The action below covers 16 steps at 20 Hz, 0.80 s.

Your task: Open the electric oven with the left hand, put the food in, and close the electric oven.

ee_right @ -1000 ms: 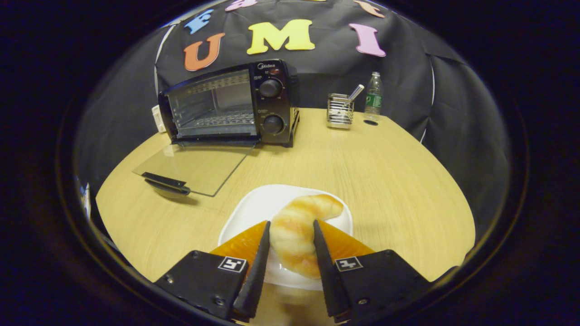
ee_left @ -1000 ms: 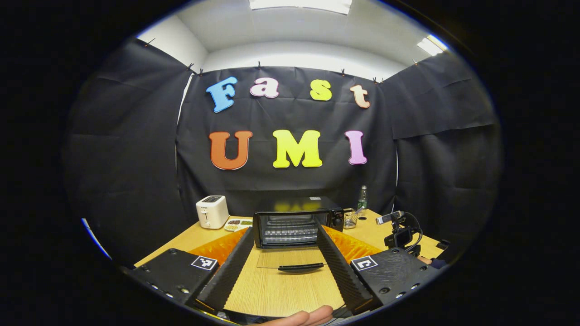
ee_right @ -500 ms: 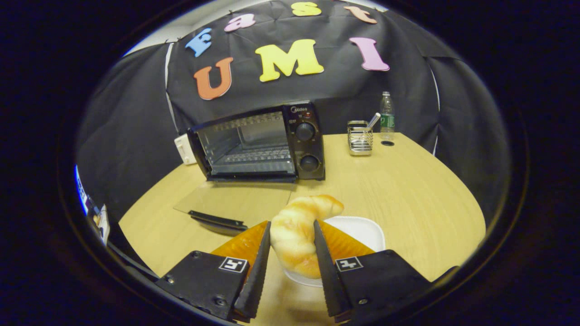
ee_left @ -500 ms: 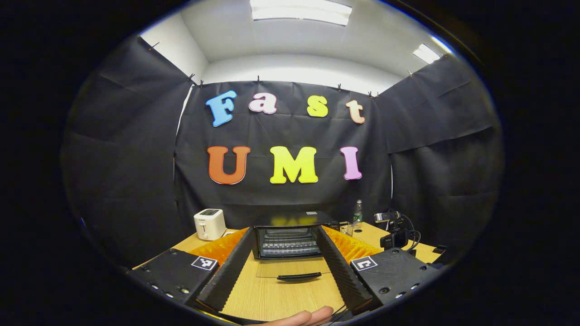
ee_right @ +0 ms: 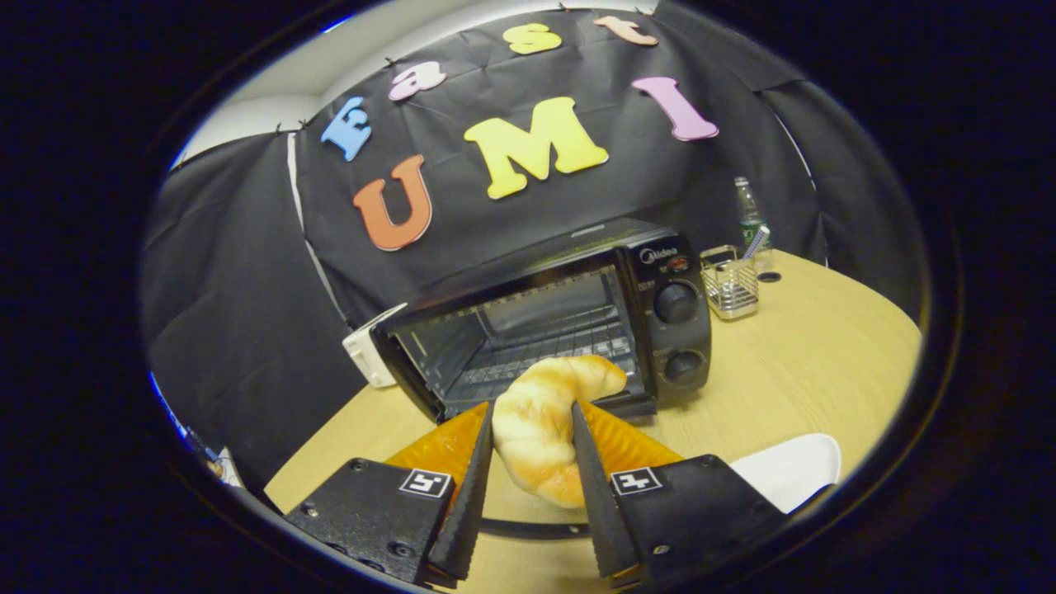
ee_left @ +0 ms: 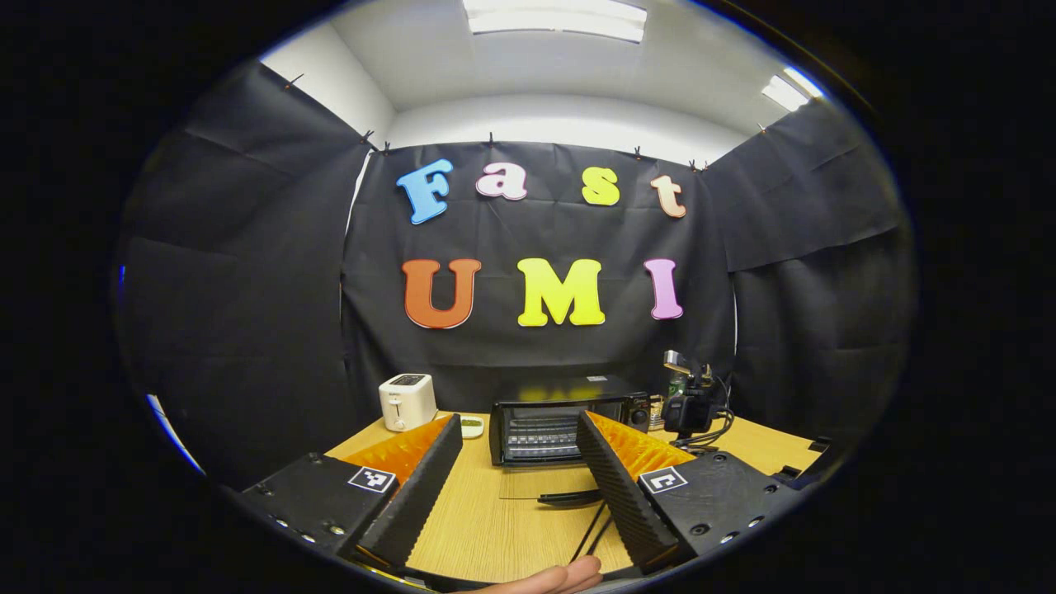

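The black electric oven [ee_right: 569,322] stands open, its glass door folded flat onto the table, and the door handle [ee_right: 520,528] lies just below my right gripper. My right gripper [ee_right: 530,410] is shut on a golden croissant [ee_right: 549,388], held in the air just in front of the oven's mouth and wire rack. In the left gripper view, my left gripper [ee_left: 518,425] hangs open and holds nothing, well back from the oven [ee_left: 553,417] and its door handle [ee_left: 569,497]. The right gripper [ee_left: 689,404] appears there beside the oven's right end.
A white plate [ee_right: 784,474] sits bare on the wooden table at the lower right. A wire utensil holder [ee_right: 730,285] and a bottle [ee_right: 749,214] stand right of the oven. A white toaster [ee_left: 407,402] and a small dish [ee_left: 472,425] sit to its left.
My right gripper has lifted the croissant off the white plate and carried it up to the open oven. My left gripper has drawn back from the door and stayed open.
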Each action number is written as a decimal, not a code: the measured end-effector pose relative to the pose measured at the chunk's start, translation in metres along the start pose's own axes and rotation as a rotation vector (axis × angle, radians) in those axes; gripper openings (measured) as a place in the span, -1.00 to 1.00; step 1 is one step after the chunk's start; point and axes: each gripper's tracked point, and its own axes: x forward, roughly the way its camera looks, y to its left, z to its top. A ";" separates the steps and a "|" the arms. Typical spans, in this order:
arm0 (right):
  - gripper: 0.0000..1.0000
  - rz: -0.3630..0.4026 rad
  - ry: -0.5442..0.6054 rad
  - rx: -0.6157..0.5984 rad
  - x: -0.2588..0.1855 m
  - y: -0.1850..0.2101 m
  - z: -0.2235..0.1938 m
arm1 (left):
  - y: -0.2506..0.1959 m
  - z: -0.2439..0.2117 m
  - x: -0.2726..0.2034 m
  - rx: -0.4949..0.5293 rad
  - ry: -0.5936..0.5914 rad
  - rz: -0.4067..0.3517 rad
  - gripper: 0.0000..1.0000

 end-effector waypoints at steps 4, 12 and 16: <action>0.11 -0.049 0.016 -0.019 0.047 0.020 0.000 | 0.017 -0.007 0.004 -0.006 0.020 0.027 0.83; 0.11 -0.059 -0.001 0.066 0.134 0.038 0.018 | 0.049 -0.024 0.018 -0.004 0.060 0.076 0.82; 0.11 -0.072 -0.026 0.041 0.167 0.027 0.026 | 0.059 -0.036 0.026 -0.011 0.092 0.096 0.84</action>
